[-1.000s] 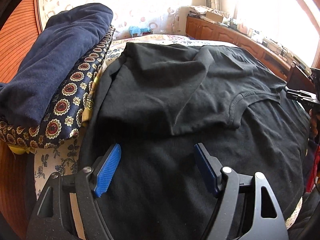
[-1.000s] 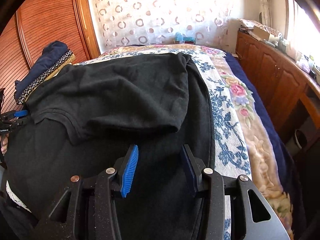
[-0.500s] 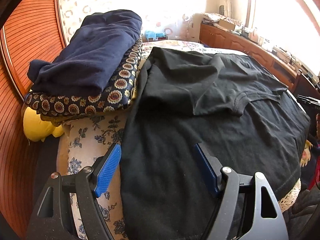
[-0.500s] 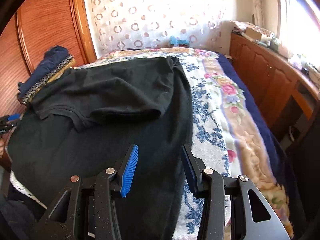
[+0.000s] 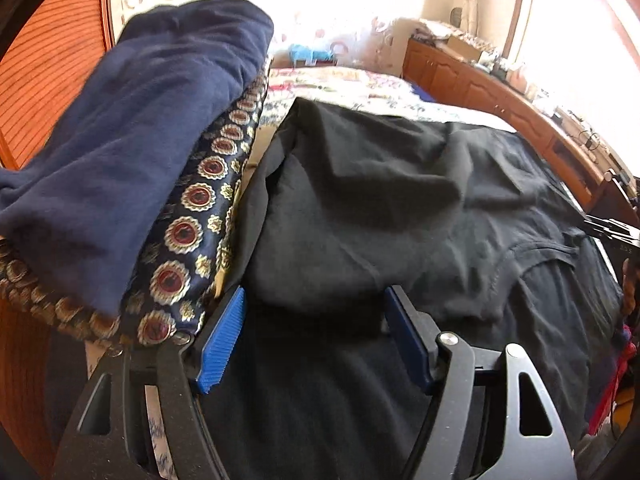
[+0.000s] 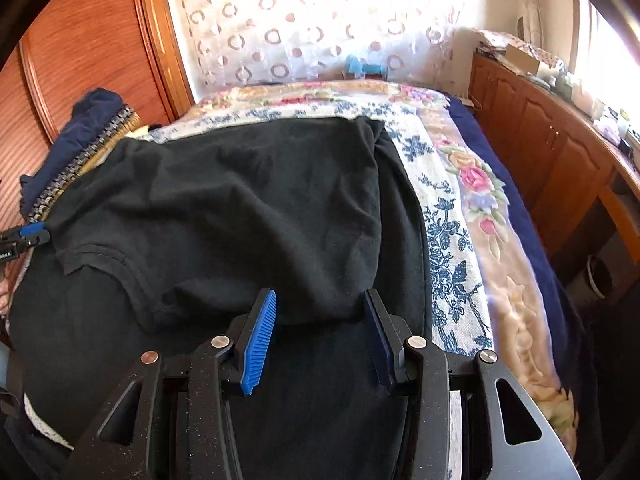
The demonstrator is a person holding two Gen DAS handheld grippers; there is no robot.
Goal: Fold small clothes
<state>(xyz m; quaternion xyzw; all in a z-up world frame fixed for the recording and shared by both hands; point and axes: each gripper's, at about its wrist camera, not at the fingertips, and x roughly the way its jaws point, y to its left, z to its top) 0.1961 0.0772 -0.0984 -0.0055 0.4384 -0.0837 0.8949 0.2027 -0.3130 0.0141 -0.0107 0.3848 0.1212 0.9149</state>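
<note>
A black T-shirt (image 5: 400, 208) lies on the bed, its upper half folded down over the lower half so the collar (image 5: 532, 252) faces me. It also shows in the right wrist view (image 6: 248, 208). My left gripper (image 5: 316, 316) is open, its blue pads at the left end of the folded edge, with nothing between them. My right gripper (image 6: 320, 316) is open at the right end of the same folded edge. The left gripper's tip (image 6: 28, 234) shows at the left edge of the right wrist view.
A navy garment (image 5: 132, 128) lies on a patterned cushion (image 5: 192, 240) close to the left gripper. The floral bedspread (image 6: 452, 216) lies bare right of the shirt. A wooden cabinet (image 6: 552, 148) runs along the right wall, a wooden wardrobe (image 6: 80, 48) on the left.
Both grippers moved back, then forward again to the shirt's folded edge. The left one shifted left, then returned close to the cushion pile. Both stayed open.
</note>
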